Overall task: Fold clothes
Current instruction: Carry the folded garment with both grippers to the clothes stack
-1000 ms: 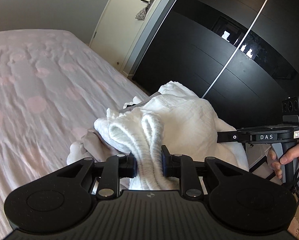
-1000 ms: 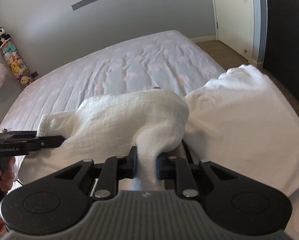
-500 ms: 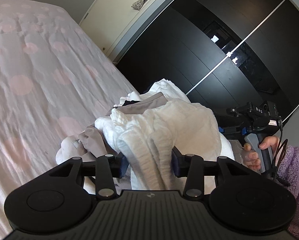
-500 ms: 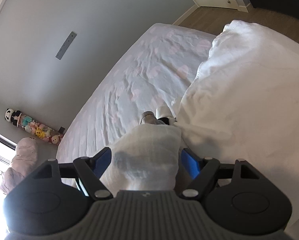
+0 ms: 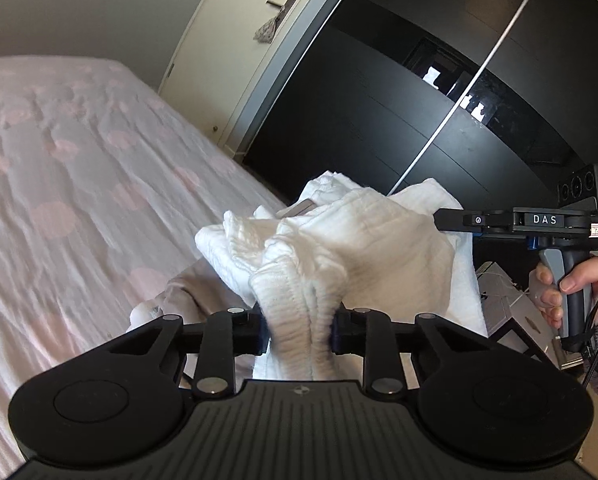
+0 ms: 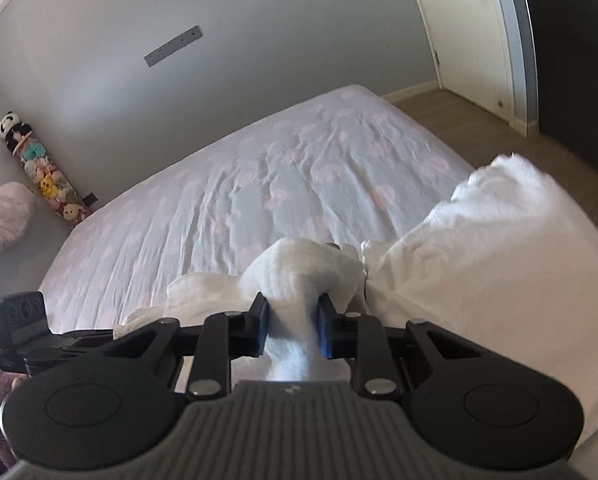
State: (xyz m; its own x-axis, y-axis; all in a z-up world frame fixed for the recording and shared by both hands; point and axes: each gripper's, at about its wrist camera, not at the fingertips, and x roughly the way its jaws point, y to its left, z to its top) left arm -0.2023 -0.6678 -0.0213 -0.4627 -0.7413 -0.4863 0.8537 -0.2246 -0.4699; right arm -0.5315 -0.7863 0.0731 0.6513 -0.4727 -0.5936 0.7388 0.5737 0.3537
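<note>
White garment [image 5: 363, 248], crinkled gauze-like weave with a ribbed, stitched hem, bunched and held up over the bed's [image 5: 71, 184] near edge, beside a heap of smoother white cloth [image 6: 499, 264]. Left gripper [image 5: 301, 330]: fingers clenched on the thick ribbed fold; right gripper [image 6: 293, 320]: fingers pinching another twisted wad of the same garment. Bed sheet pale, wrinkled, printed with soft pink blotches.

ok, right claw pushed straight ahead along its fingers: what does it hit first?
The bunched white garment that the right claw is already shut on fills the line ahead. Past that bunch lies the pink-spotted bedsheet; depth there is unclear.
</note>
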